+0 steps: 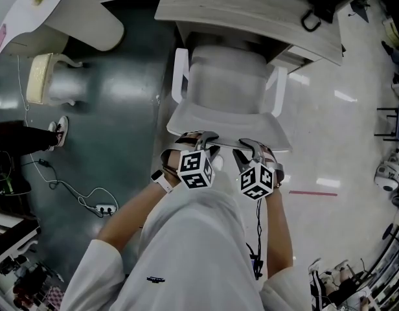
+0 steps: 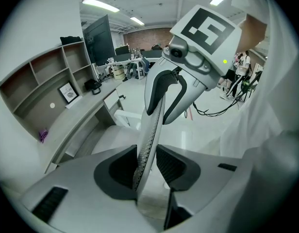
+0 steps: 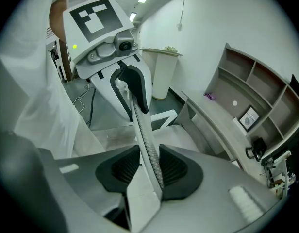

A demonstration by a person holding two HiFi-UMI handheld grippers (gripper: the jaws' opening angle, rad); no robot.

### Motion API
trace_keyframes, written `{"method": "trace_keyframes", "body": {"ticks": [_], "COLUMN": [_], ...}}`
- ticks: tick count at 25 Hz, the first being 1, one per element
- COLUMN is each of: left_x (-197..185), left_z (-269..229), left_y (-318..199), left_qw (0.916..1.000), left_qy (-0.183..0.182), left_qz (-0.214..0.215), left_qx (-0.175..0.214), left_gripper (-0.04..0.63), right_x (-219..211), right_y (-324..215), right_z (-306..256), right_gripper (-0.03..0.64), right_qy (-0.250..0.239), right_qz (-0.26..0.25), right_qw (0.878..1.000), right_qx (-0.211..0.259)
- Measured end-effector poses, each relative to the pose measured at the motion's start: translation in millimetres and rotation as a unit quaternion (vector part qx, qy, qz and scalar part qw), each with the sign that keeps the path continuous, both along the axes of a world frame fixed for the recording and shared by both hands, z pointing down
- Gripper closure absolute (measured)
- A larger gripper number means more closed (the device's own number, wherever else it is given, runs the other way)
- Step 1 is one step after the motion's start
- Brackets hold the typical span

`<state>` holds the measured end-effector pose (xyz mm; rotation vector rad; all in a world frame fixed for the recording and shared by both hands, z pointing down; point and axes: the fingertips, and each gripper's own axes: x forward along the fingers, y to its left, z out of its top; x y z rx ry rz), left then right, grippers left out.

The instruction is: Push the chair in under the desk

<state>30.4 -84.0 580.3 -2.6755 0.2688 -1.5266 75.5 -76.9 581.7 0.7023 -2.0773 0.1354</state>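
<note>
Your left tongs [image 2: 147, 164] and right tongs [image 3: 149, 166] are each clamped on the thin mesh top edge of the chair [image 1: 225, 83] back, side by side near its middle. The chair faces the worktop [image 1: 251, 11], with the far edge of its seat reaching the worktop's near edge.

- No word, number or brand name can be read in any of the views.
- At the centre of the head view, the left gripper [image 1: 205, 138] carries a cube [image 1: 194, 168] and the right gripper [image 1: 246, 146] carries another cube [image 1: 256, 181]. Both show only black-and-white square marker patterns, no letters.
- The framed picture [image 2: 68, 92] on the shelf [image 2: 40, 89], at the left of the left gripper view, bears a round emblem whose print is too small to read.
- The small dark mark [image 1: 155, 279] on the white garment [image 1: 193, 251], low in the head view, is illegible.
</note>
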Motion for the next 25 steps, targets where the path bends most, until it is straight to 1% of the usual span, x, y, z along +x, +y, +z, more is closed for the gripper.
{"method": "trace_keyframes", "body": {"ticks": [4, 8, 12, 15, 20, 25], "left_x": [-2.0, -2.8, -2.9, 0.3, 3.3, 4.7], "left_z": [-0.3, -0.6, -0.3, -0.8, -1.6, -2.6], "left_y": [-14.5, -26.7, -39.2, -46.9, -60.1, -75.8], "left_qw": [1.0000, 1.0000, 1.0000, 0.9999, 0.9991, 0.9992], "left_qy": [0.000, -0.002, -0.001, -0.002, -0.006, 0.007], "left_qz": [-0.002, -0.001, -0.003, 0.000, -0.008, -0.007], "left_qx": [-0.001, -0.004, -0.005, -0.013, -0.041, -0.040], "left_gripper": [0.468, 0.465, 0.462, 0.462, 0.462, 0.459], "right_x": [-2.6, -3.3, -3.7, -0.3, 1.9, 3.4], "right_y": [-13.5, -24.5, -36.7, -45.0, -57.8, -72.2], "right_z": [-1.7, -2.6, -1.8, -2.1, -3.7, -4.9], "right_gripper": [0.482, 0.482, 0.482, 0.482, 0.483, 0.483], "right_qy": [-0.006, -0.004, 0.000, 0.004, 0.002, 0.004], "right_qz": [-0.002, 0.002, -0.003, -0.007, -0.009, -0.005], "right_qw": [1.000, 1.000, 1.000, 1.000, 0.999, 0.999], "right_qx": [0.006, 0.024, 0.026, 0.028, 0.031, 0.041]}}
